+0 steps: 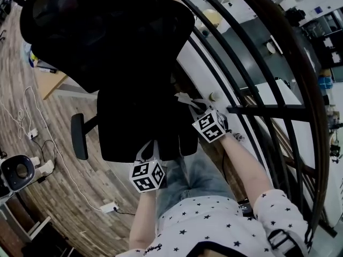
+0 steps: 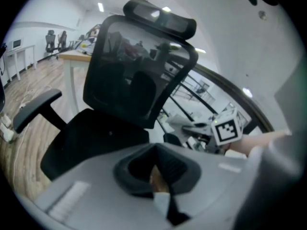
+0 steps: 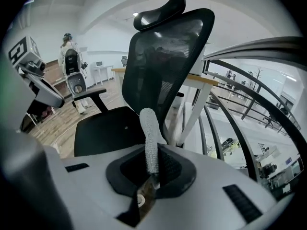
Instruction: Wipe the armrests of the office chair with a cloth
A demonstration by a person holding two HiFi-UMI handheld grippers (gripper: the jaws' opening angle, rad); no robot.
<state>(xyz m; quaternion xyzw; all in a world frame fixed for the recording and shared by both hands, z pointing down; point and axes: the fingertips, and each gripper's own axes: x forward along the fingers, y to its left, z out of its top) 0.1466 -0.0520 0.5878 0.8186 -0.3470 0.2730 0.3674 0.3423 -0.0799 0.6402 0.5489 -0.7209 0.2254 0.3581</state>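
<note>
A black mesh office chair (image 1: 134, 111) stands in front of me, its seat toward me. One armrest (image 1: 80, 136) juts out at the seat's left side; it also shows in the left gripper view as the armrest (image 2: 34, 110). My right gripper (image 1: 196, 107) is at the seat's right edge, shut on a grey-white cloth (image 3: 150, 137) that sticks up from its jaws. The cloth (image 1: 185, 98) shows as a pale scrap there. The armrest on that side is hidden. My left gripper (image 1: 148, 153) hovers at the seat's front edge with its jaws together and nothing in them.
A curved black railing (image 1: 268, 84) runs close along the chair's right side. A wooden desk (image 1: 51, 82) stands behind the chair at the left. Cables and a power strip (image 1: 110, 206) lie on the wood floor, near a round black-and-white device (image 1: 16, 171).
</note>
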